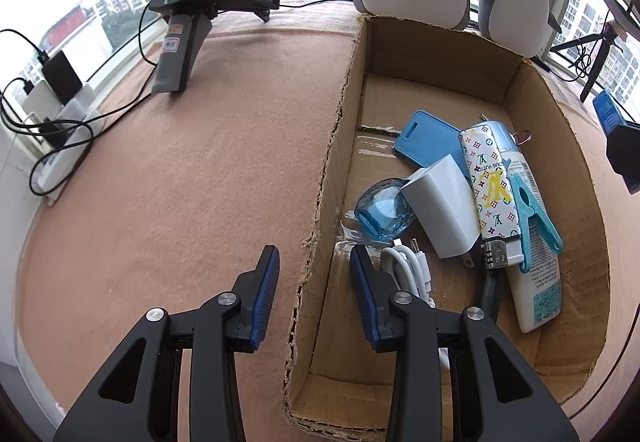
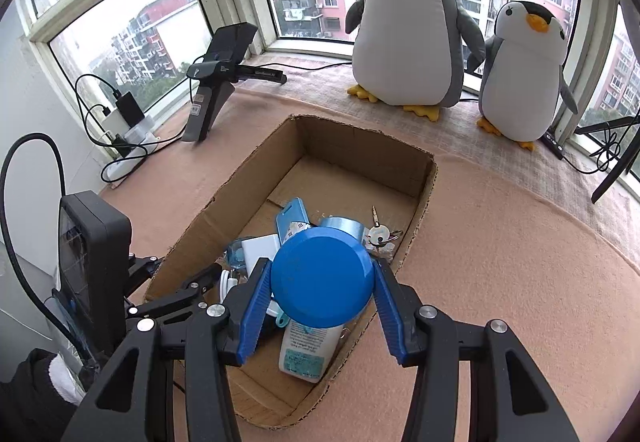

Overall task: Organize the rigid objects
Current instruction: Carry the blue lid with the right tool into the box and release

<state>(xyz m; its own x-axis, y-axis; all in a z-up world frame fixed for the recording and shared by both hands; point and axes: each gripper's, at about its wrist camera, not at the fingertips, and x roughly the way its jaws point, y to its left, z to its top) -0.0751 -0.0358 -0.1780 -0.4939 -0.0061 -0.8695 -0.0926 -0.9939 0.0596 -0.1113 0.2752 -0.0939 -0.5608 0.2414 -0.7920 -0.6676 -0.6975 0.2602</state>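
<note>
The right tool (image 2: 322,296) grips a round blue plastic lid (image 2: 322,278) above the open brown cardboard box (image 2: 416,210), near the worktop's front edge. The left tool (image 1: 314,298) gapes empty, straddling the box's left wall.

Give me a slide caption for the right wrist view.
Right gripper holds a blue lid over the cardboard box of small items, two plush penguins behind.

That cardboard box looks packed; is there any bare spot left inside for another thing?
Yes: the far end of the cardboard box, beyond the blue card holder and keys, is bare floor. The near middle is crowded with the charger, lighter and bottle.
</note>
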